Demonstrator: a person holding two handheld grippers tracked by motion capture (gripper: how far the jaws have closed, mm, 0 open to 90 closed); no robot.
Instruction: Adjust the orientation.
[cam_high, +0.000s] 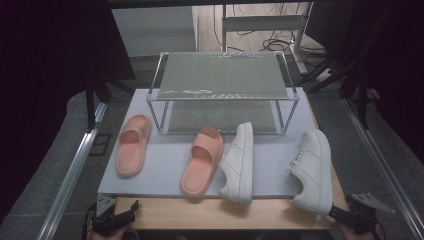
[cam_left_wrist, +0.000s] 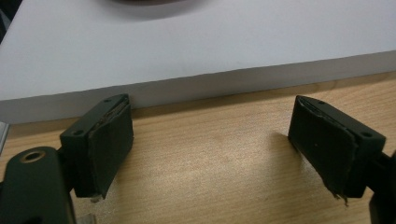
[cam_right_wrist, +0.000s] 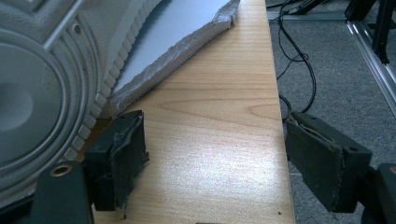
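Observation:
Two pink slides (cam_high: 133, 145) (cam_high: 202, 161) and two white sneakers (cam_high: 238, 163) (cam_high: 313, 171) lie on a grey foam mat (cam_high: 165, 165) on the wooden table (cam_high: 210, 212). My left gripper (cam_high: 122, 212) rests open at the table's near left edge, with bare wood between its jaws (cam_left_wrist: 210, 149) and the mat's front edge (cam_left_wrist: 196, 84) just ahead. At the near right corner my right gripper (cam_high: 342, 212) stands open beside the heel of the right sneaker, whose grey ridged sole (cam_right_wrist: 46, 93) looms at the left. Nothing is between its jaws (cam_right_wrist: 215, 163).
A clear two-tier shelf rack (cam_high: 222, 90) stands at the back of the mat, both tiers bare. Metal frame rails (cam_high: 70, 175) (cam_high: 385, 165) run along both sides of the table. Cables (cam_right_wrist: 299, 60) lie on the grey floor to the right.

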